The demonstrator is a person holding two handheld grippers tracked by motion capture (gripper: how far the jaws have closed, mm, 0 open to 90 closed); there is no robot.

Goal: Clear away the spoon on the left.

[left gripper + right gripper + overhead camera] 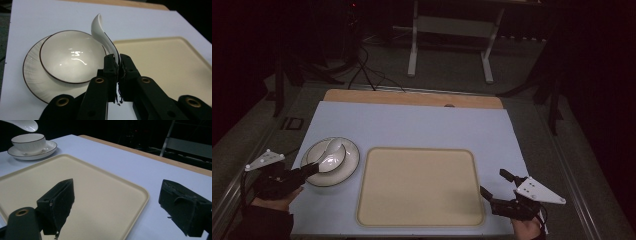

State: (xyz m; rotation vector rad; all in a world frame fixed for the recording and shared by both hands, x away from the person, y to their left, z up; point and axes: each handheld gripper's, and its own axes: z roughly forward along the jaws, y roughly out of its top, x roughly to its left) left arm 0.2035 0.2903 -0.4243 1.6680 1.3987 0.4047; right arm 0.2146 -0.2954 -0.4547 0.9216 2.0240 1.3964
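Spoon (103,37) handle sits clamped in our left gripper (118,65), bowl end raised above the bowl (72,60). Our right gripper (115,205) stands wide and empty over the tray (105,195).

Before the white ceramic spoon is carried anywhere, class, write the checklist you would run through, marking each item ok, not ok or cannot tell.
1. Left tool shut on the white ceramic spoon: ok.
2. Spoon lifted clear of the white dark-rimmed bowl: ok.
3. Bowl seated on its white saucer: ok.
4. Cream rectangular plastic tray bare for a set-down: ok.
5. Right tool open, off the spoon's path: ok.
6. Spoon empty of liquid: cannot tell.
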